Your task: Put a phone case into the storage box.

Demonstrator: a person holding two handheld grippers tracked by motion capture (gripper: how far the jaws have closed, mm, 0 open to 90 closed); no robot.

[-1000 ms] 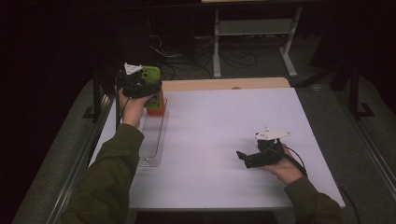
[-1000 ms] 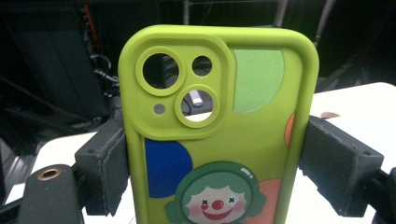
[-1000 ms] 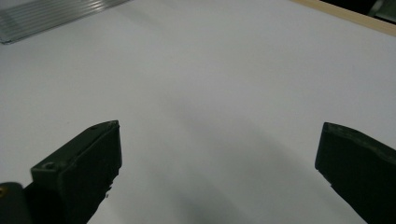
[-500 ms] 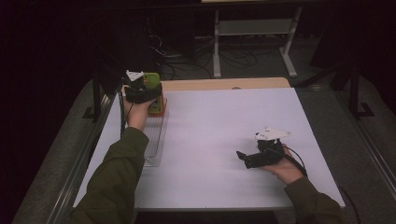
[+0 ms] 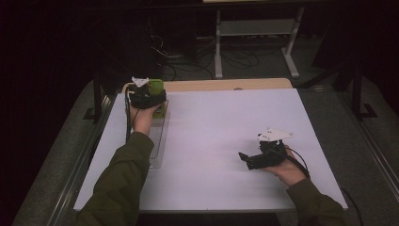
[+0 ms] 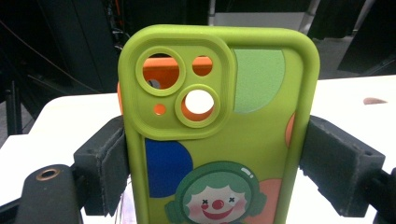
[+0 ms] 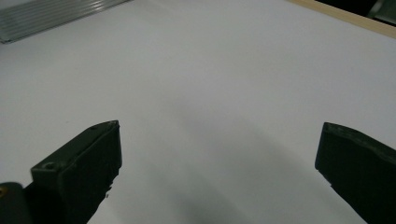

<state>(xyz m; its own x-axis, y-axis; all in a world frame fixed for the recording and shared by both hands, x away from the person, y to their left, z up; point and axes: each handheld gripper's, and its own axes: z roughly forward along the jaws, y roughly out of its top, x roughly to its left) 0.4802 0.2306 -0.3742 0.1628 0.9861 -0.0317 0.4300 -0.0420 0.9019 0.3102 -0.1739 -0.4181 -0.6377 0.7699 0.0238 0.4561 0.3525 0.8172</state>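
Far-left corner of the table: we see the left gripper (image 5: pixel 153 96) holding a lime-green phone case (image 6: pixel 219 135) upright above an orange block (image 5: pixel 161 111) at the end of a clear tray (image 5: pixel 157 141).

Left jaws: we find them pinching the phone case across its width, pads flat against both long edges; the left gripper view shows the camera cut-outs uppermost and a clown print below.

Long axis: we read the case as standing on end, its length running up and away from the jaws, which hold its lower half.

What lies behind: through the lens holes we glimpse orange, so the block sits directly past the case as the left gripper looks at it.

Right gripper (image 5: pixel 249 160): we see it resting low on the white table (image 5: pixel 226 141), well apart from the case, jaws spread with nothing between them.

Nearer hand: the left hand alone is at the tray end; the right hand (image 5: pixel 284 167) is far across the table.

Our judgement: the coming move turns on the case's bottom edge lining up over the block and tray; whether they already touch, we cannot tell.
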